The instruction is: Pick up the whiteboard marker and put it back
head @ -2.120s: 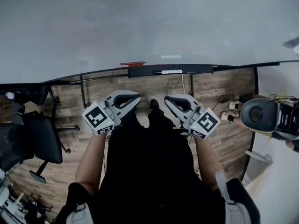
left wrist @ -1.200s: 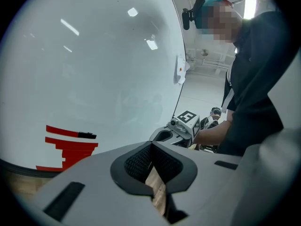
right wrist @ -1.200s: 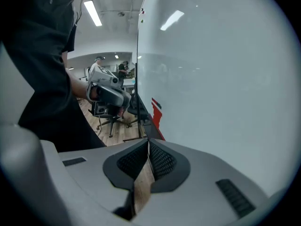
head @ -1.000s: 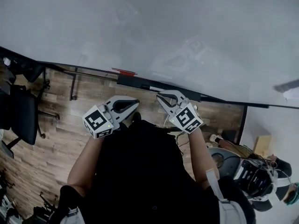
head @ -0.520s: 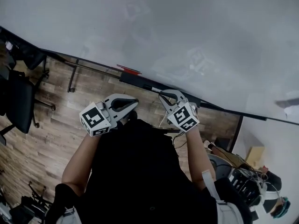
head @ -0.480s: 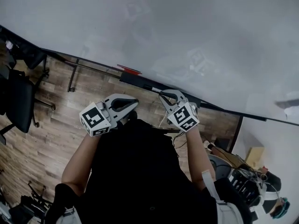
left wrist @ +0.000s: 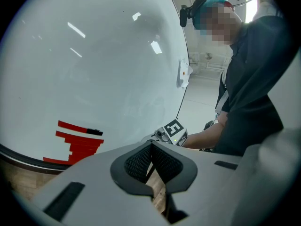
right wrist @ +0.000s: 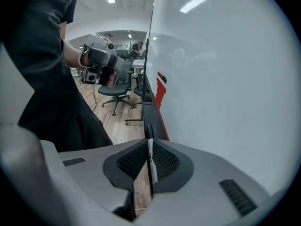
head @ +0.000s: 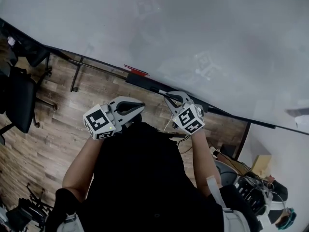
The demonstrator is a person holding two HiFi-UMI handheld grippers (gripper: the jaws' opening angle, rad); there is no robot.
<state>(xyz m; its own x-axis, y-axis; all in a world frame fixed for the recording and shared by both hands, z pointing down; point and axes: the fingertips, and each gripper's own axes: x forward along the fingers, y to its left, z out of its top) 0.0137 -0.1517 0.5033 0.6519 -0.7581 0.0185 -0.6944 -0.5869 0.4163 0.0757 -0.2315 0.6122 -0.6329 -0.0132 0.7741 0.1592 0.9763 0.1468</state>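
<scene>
We stand facing a large whiteboard (head: 203,28) and look steeply down along it to the black ledge (head: 140,82) at its lower edge. The whiteboard marker (head: 157,89) lies lengthwise along that ledge, with its black end pointing away from our right hand and its white barrel towards it. Our right tongs (head: 167,96) are down at the ledge and aimed along it. In the right gripper view the white barrel runs between the two ribbed pads, which are drawn in on it. The black end sticks out past the tips, in line with the ledge. We cannot tell whether the marker rests on the ledge or is raised off it.

Our left tongs (head: 143,108) hang just left of the right pair, out from the board and over the wooden floor (head: 63,124), touching nothing. In the left gripper view their pads are pressed together at the tips with nothing between them, and only floor shows through the slit below. Beyond them that view shows a stack of red stripes (left wrist: 74,141) low on the board. It also shows the right pair's cube with square markers (left wrist: 174,129).

A black office chair (head: 19,98) stands on the floor well off to our left, near the board's end.
</scene>
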